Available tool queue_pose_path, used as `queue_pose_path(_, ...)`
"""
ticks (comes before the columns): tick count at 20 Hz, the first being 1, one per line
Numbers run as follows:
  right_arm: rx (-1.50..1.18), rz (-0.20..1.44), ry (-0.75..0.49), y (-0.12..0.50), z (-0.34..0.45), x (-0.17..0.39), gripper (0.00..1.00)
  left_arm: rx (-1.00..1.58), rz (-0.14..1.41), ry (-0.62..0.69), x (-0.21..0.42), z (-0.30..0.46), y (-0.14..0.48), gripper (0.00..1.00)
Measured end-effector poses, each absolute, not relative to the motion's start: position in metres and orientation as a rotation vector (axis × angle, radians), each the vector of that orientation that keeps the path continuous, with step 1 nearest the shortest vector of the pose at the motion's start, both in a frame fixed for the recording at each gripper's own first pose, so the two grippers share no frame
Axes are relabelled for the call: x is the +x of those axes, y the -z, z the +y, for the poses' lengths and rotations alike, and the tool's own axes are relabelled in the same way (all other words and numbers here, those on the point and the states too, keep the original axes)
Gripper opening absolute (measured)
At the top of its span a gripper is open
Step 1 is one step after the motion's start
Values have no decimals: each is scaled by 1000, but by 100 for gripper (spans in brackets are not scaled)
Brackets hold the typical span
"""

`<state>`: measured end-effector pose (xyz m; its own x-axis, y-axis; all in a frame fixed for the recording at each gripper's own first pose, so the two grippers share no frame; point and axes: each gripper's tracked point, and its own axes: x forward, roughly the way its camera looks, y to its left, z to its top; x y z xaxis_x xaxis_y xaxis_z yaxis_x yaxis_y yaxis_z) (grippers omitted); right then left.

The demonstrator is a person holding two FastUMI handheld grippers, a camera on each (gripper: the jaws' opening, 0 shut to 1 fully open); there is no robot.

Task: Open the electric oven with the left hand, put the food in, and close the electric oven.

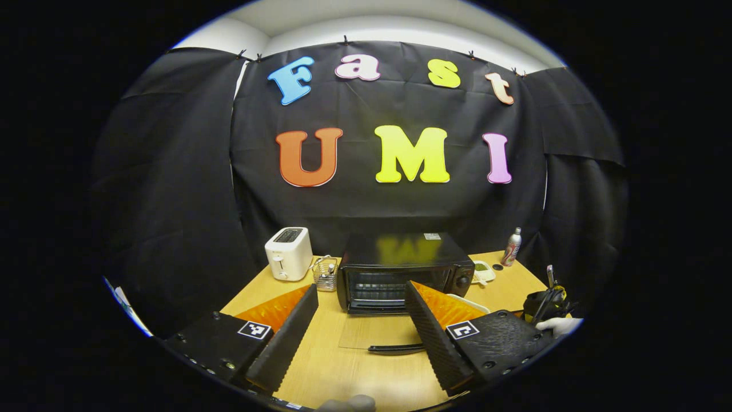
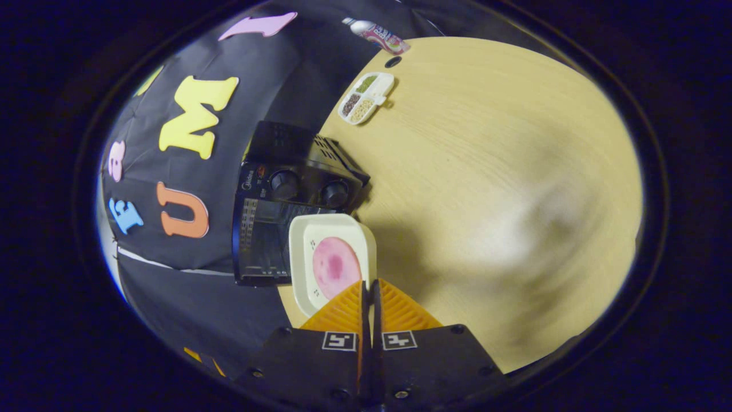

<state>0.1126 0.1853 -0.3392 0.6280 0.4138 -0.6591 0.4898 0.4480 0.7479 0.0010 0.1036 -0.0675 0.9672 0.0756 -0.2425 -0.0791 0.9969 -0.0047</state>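
Right hand-held gripper [image 2: 369, 289] pinches food plate [image 2: 329, 260] w/ oven [image 2: 286, 212] door open.

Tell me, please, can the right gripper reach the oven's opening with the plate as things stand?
Probably yes. The oven has its door lying flat open, and nothing seems to block the opening. The left gripper is open and held back from it; the right gripper clamps the plate by its rim beside the oven.
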Motion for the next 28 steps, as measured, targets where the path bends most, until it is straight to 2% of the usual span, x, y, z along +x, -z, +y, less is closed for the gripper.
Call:
queue_pose_path(1, 1173, 937, 68, 338, 194, 119, 3, -8, 248, -90, -1, 111, 66, 95)
queue_pose_path(4, 1242, 924, 87, 340, 225, 144, 1, -7, 256, -127, -9, 128, 66, 95)
queue_pose_path(7, 1275, 919, 73, 338, 249, 170, 3, 6, 265, -163, -14, 144, 67, 95)
queue_pose_path(11, 1286, 905, 46, 343, 268, 208, 0, 15, 269, -219, -14, 161, 67, 95)
queue_pose_path(12, 1271, 909, 49, 347, 269, 216, 4, 10, 269, -234, -13, 165, 66, 95)
queue_pose_path(13, 1245, 909, 56, 350, 268, 224, 0, 2, 266, -248, -14, 167, 67, 95)
queue_pose_path(14, 1220, 905, 63, 354, 267, 232, 4, -1, 273, -266, -14, 170, 69, 95)
queue_pose_path(16, 1208, 864, 37, 349, 269, 253, 0, 10, 282, -297, -15, 175, 72, 96)
queue_pose_path(20, 1203, 685, -87, 313, 271, 288, 6, 12, 311, -321, -14, 177, 77, 95)
queue_pose_path(22, 1217, 690, -147, 305, 280, 288, 8, 3, 312, -315, -11, 174, 77, 96)
queue_pose_path(24, 1161, 757, -174, 314, 284, 278, 44, -5, 312, -303, -6, 170, 79, 96)
queue_pose_path(26, 1152, 763, -158, 312, 276, 274, 65, -2, 300, -286, -6, 169, 76, 96)
queue_pose_path(27, 1155, 764, -159, 309, 274, 270, 62, -1, 290, -279, -4, 169, 75, 96)
queue_pose_path(28, 1146, 763, -159, 306, 270, 266, 72, -7, 285, -272, -3, 166, 75, 96)
